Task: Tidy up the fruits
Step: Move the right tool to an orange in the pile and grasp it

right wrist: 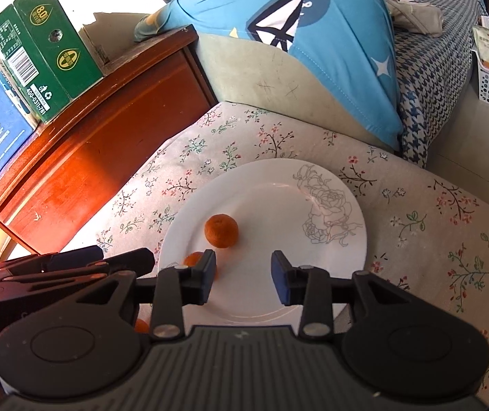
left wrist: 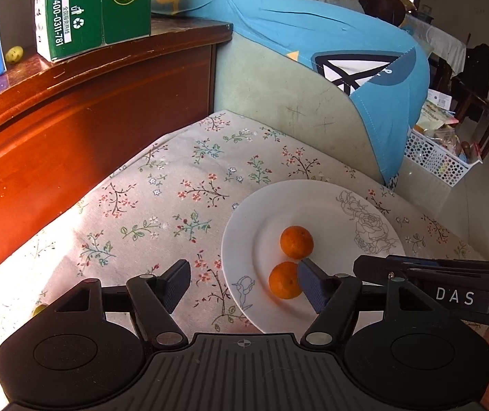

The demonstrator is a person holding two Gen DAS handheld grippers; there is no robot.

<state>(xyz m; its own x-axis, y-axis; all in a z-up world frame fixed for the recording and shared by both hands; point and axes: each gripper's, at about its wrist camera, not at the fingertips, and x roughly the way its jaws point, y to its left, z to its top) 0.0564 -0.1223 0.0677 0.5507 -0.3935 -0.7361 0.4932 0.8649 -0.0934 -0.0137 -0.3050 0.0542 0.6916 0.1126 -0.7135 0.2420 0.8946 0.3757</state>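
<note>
Your left gripper (left wrist: pixel 244 286) stands released at the bottom of the left wrist view, jaws wide with nothing between them. Its right pad lies against the near orange (left wrist: pixel 284 285), apparently touching its side, though the pad hides the contact. Your right gripper (right wrist: pixel 243 281) is also released, jaws parted over bare plate at lower centre of the right wrist view, holding nothing.

Both oranges sit on the plate (left wrist: pixel 330 205). The far orange (left wrist: pixel 296 241) rests just above the near one in the frame, close beside it; whether they touch you cannot tell. In the right wrist view the near orange is mostly hidden behind the left pad.

The plate lies on a floral cloth (left wrist: pixel 162 202). A wooden cabinet (left wrist: pixel 83 116) fills the left of the frame, a green box (left wrist: pixel 90 10) on top at upper left. A blue pillow (left wrist: pixel 330 44) sits at upper right.
</note>
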